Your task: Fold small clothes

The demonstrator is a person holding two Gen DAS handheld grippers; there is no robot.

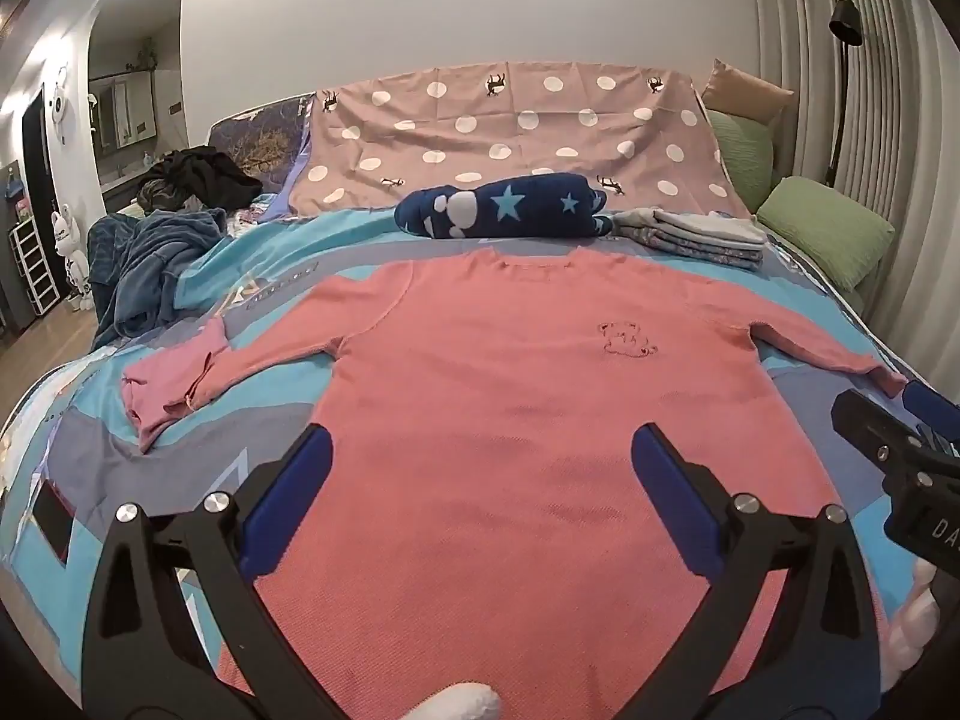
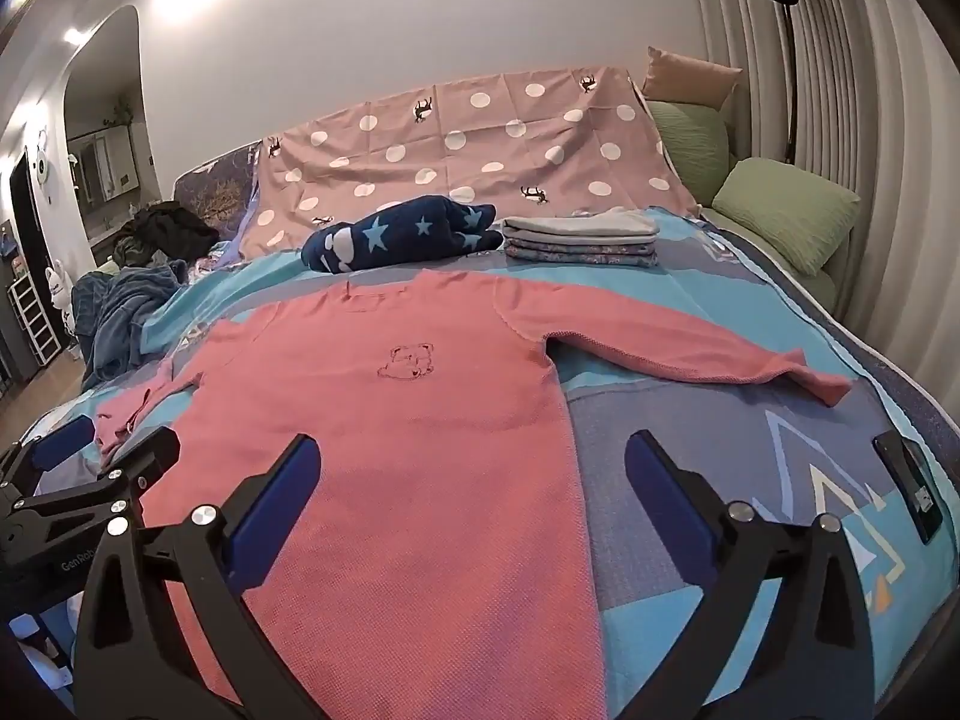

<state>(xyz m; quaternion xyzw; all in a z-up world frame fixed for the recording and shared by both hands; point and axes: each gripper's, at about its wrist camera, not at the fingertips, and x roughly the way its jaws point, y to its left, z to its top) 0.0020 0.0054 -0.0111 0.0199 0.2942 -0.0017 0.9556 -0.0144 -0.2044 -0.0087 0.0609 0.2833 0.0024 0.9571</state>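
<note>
A pink long-sleeved shirt (image 1: 510, 420) with a small bear outline on the chest lies flat, front up, on the bed, both sleeves spread out; it also shows in the right wrist view (image 2: 390, 450). My left gripper (image 1: 480, 450) is open and empty, hovering over the shirt's lower body. My right gripper (image 2: 471, 456) is open and empty, over the shirt's right hem edge. The right gripper shows in the left view at the right edge (image 1: 900, 450); the left gripper shows at the left edge of the right view (image 2: 90, 480).
A pink garment (image 1: 171, 384) lies crumpled by the left sleeve. A navy star-patterned bundle (image 1: 504, 207) and a folded stack (image 1: 696, 237) sit behind the shirt. Green pillows (image 1: 828, 228) lie at right. A blue blanket (image 1: 144, 264) is heaped at left. A black phone (image 2: 909, 489) lies on the bedspread.
</note>
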